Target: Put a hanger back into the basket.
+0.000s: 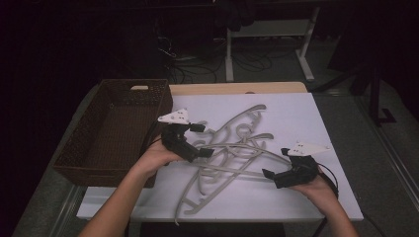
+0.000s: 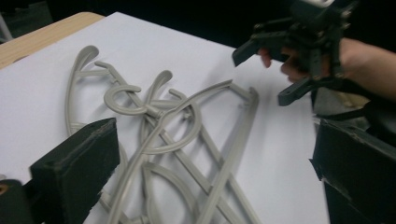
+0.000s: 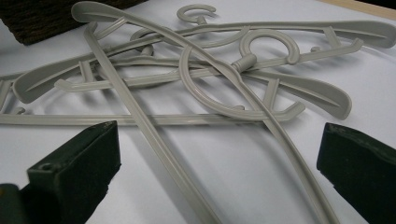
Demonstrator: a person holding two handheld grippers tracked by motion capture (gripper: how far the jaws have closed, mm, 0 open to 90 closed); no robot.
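A tangled pile of several grey plastic hangers (image 1: 232,150) lies on the white board (image 1: 301,113) in the middle of the table. My left gripper (image 1: 201,140) hovers over the pile's left side, jaws wide open with nothing between them; its own view looks down on the hangers (image 2: 177,135). My right gripper (image 1: 274,164) sits low at the pile's right end, open and empty too. In its view the hangers (image 3: 219,79) lie just ahead of the jaws, one long bar running between them. The right gripper (image 2: 282,70) also appears far off in the left gripper view.
A dark brown woven basket (image 1: 79,153) stands empty to the left of the board, close to my left hand. Bare white board (image 1: 306,197) lies to the right of and in front of the pile. A wooden table edge (image 1: 237,88) shows behind the board.
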